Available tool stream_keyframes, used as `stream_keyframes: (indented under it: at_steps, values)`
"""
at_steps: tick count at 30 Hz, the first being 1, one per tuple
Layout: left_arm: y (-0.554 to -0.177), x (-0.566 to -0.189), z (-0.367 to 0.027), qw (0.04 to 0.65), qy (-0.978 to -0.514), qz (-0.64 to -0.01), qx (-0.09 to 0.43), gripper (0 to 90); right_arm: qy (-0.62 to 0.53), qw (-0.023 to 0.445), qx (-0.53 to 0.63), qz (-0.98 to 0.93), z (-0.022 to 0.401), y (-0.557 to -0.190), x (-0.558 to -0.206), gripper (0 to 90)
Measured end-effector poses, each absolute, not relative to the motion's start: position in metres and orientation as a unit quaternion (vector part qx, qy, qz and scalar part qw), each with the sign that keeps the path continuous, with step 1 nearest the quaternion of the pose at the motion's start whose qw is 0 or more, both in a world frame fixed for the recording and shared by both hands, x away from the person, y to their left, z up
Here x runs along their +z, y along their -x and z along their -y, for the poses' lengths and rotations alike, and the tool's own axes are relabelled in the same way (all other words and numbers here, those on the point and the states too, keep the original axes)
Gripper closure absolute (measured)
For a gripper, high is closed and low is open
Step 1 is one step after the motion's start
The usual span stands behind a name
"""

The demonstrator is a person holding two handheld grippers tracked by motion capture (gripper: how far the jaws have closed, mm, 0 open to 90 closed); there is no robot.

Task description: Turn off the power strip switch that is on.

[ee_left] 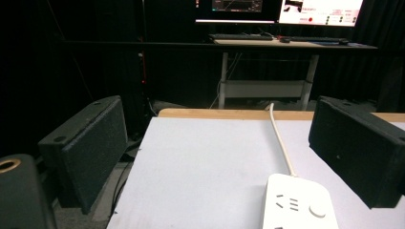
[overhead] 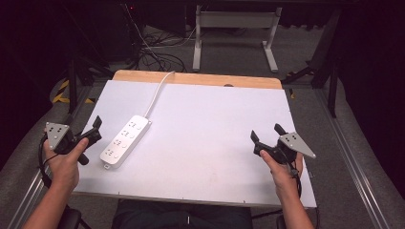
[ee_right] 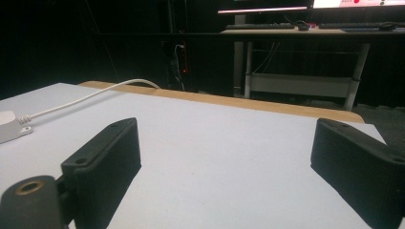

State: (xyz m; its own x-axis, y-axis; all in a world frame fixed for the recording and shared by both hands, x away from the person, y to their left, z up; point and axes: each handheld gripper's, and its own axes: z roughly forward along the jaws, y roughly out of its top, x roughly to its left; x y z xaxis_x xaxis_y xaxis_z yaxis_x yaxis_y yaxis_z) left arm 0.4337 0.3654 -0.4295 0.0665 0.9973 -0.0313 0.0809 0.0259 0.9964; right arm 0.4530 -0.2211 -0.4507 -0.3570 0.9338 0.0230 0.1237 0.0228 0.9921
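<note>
Both wide-open, empty: left hand-held gripper (overhead: 97, 128) beside power strip (overhead: 125, 140), right hand-held gripper (overhead: 266, 133) well apart.

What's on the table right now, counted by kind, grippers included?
White power strip with cord: 1
Handheld grippers, jaws open, holding nothing: 2, left gripper and right gripper
Total: 3

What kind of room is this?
Probably a lab or recording workspace: a white-topped table with a power strip, a desk with lit monitors behind, and cables on the floor.
</note>
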Motion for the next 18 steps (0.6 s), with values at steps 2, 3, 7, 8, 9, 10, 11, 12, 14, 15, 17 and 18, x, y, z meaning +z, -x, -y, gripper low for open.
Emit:
stream_keyframes:
  at_steps: [2, 3, 7, 8, 9, 10, 11, 12, 14, 15, 17, 18]
  values:
    - [-0.4344, -0.4294, -0.3648, 0.504, -0.529, -0.508, 0.456, 6.4, -0.433, 0.366, 0.550, -0.613, 0.2217, -0.4531, -0.4511, 10.2]
    - [-0.4344, -0.4294, -0.3648, 0.504, -0.529, -0.508, 0.456, 6.5, -0.433, 0.366, 0.550, -0.614, 0.2220, -0.4531, -0.4513, 10.2]
    - [-0.4363, -0.4293, -0.3630, 0.506, -0.529, -0.507, 0.455, 7.3, -0.431, 0.367, 0.548, -0.616, 0.2222, -0.4506, -0.4510, 10.4]
    - [-0.4363, -0.4293, -0.3630, 0.506, -0.529, -0.507, 0.455, 7.4, -0.430, 0.368, 0.548, -0.616, 0.2223, -0.4497, -0.4507, 10.5]
    - [-0.4364, -0.4293, -0.3626, 0.508, -0.528, -0.508, 0.453, 7.4, -0.430, 0.368, 0.548, -0.616, 0.2223, -0.4497, -0.4507, 10.5]
    - [-0.4363, -0.4291, -0.3625, 0.508, -0.528, -0.507, 0.453, 7.5, -0.428, 0.371, 0.547, -0.616, 0.2224, -0.4485, -0.4503, 10.6]
    - [-0.4363, -0.4288, -0.3624, 0.509, -0.528, -0.506, 0.453, 7.7, -0.429, 0.372, 0.546, -0.616, 0.2224, -0.4482, -0.4502, 10.6]
    - [-0.4363, -0.4286, -0.3624, 0.510, -0.528, -0.506, 0.453, 7.8, -0.429, 0.372, 0.546, -0.616, 0.2225, -0.4481, -0.4503, 10.6]
    - [-0.4372, -0.4288, -0.3623, 0.509, -0.529, -0.506, 0.453, 7.9, -0.429, 0.373, 0.544, -0.617, 0.2225, -0.4480, -0.4506, 10.3]
    - [-0.4376, -0.4287, -0.3623, 0.508, -0.530, -0.506, 0.452, 8.0, -0.431, 0.374, 0.543, -0.616, 0.2226, -0.4479, -0.4507, 10.0]
    - [-0.4384, -0.4289, -0.3617, 0.510, -0.530, -0.506, 0.451, 8.2, -0.431, 0.374, 0.543, -0.616, 0.2233, -0.4477, -0.4508, 10.1]
    - [-0.4387, -0.4289, -0.3615, 0.509, -0.530, -0.506, 0.451, 8.3, -0.432, 0.374, 0.543, -0.615, 0.2236, -0.4475, -0.4509, 10.0]
